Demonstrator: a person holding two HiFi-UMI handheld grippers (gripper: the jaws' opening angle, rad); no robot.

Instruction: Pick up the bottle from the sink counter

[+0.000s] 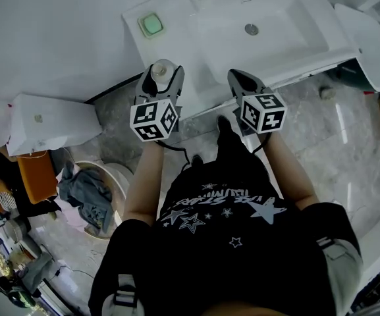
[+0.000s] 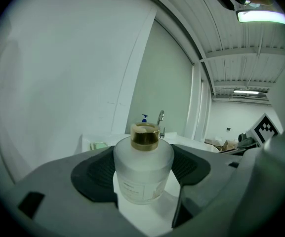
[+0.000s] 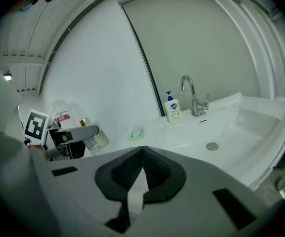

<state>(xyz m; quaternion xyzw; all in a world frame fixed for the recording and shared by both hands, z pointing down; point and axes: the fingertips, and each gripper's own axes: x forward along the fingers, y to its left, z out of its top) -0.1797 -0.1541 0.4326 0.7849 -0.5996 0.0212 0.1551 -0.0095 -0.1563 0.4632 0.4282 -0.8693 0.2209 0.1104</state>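
**Bottle up and off the worktop, held in the left gripper**

And there it was: the left gripper (image 1: 161, 79) had the bottle (image 2: 143, 169) squarely between its fingers (image 2: 95, 174). The dark ribbed pads pressed in on both sides of the frosted body, and the gold cap stood clear above them. From the head view the bottle sat out past the front-left corner of the sink (image 1: 288, 31), over the grey floor, not resting on the white worktop (image 1: 173, 12). The right gripper view backed that up, showing the bottle in the air to the left of the sink, tilted, with a grey finger lying across it.

Over to the right gripper (image 3: 141, 154), and there was nothing in it. Its fingers (image 3: 125, 174) were brought together, pads meeting in a thin line. It hovered in front of the sink, level with the front edge and right of the left gripper.

On the worktop left of the sink lay a green soap (image 1: 151, 24) in its dish. Behind the sink stood a pump bottle (image 3: 172, 108), with the chrome tap (image 3: 191, 95) just beside it.
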